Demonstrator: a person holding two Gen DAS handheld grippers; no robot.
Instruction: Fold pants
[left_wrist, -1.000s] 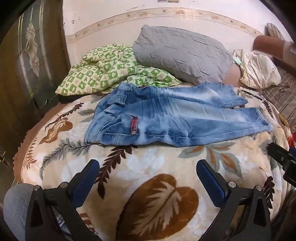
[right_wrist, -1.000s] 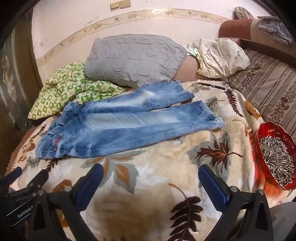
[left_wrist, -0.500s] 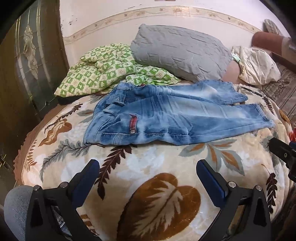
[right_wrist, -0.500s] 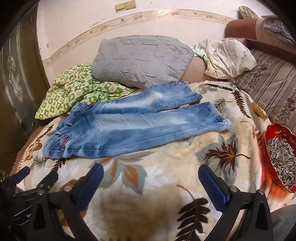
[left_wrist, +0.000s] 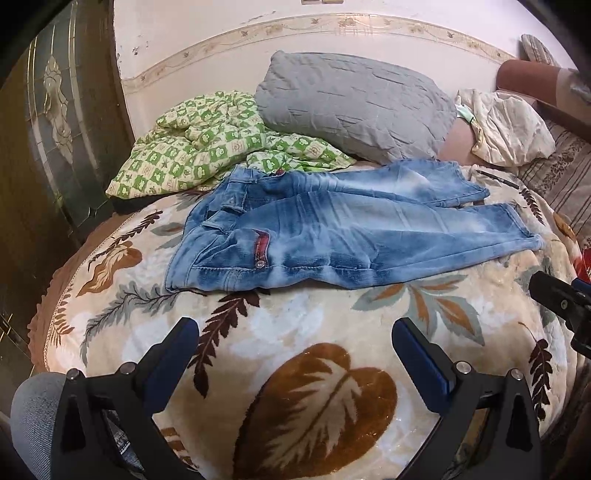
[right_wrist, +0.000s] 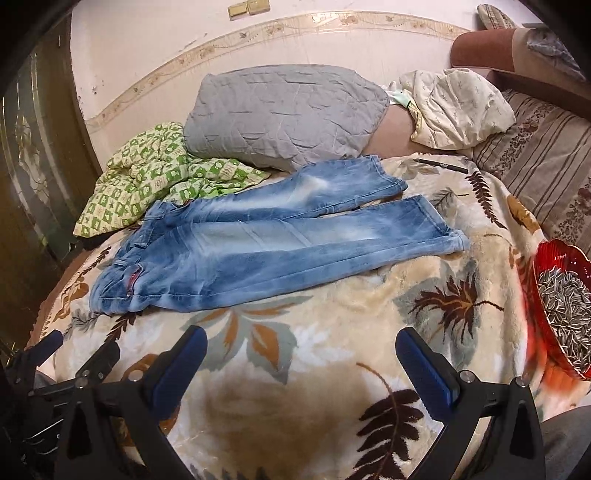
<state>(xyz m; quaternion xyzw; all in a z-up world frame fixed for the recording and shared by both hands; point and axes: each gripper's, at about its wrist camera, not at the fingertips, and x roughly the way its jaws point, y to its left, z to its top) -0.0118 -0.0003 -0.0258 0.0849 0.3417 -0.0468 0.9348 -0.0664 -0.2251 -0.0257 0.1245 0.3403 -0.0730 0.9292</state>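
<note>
Light blue jeans (left_wrist: 332, 229) lie flat on a leaf-print blanket (left_wrist: 314, 387), waist to the left, both legs spread to the right. They also show in the right wrist view (right_wrist: 266, 243). My left gripper (left_wrist: 295, 343) is open and empty, above the blanket in front of the waist. My right gripper (right_wrist: 301, 350) is open and empty, above the blanket in front of the legs. The left gripper also shows at the lower left of the right wrist view (right_wrist: 81, 349). Part of the right gripper shows at the right edge of the left wrist view (left_wrist: 561, 299).
A grey pillow (left_wrist: 354, 103) and a green checked cloth (left_wrist: 207, 140) lie behind the jeans. A cream bundle (right_wrist: 458, 107) and a pen (right_wrist: 441, 165) lie at the back right. A red bowl of sunflower seeds (right_wrist: 561, 306) stands at the right. A dark wooden door (left_wrist: 55, 129) is at the left.
Both grippers have drifted slightly to the left and forward, so the jeans sit a little further right in each view. The jeans have not moved. Both grippers stay open.
</note>
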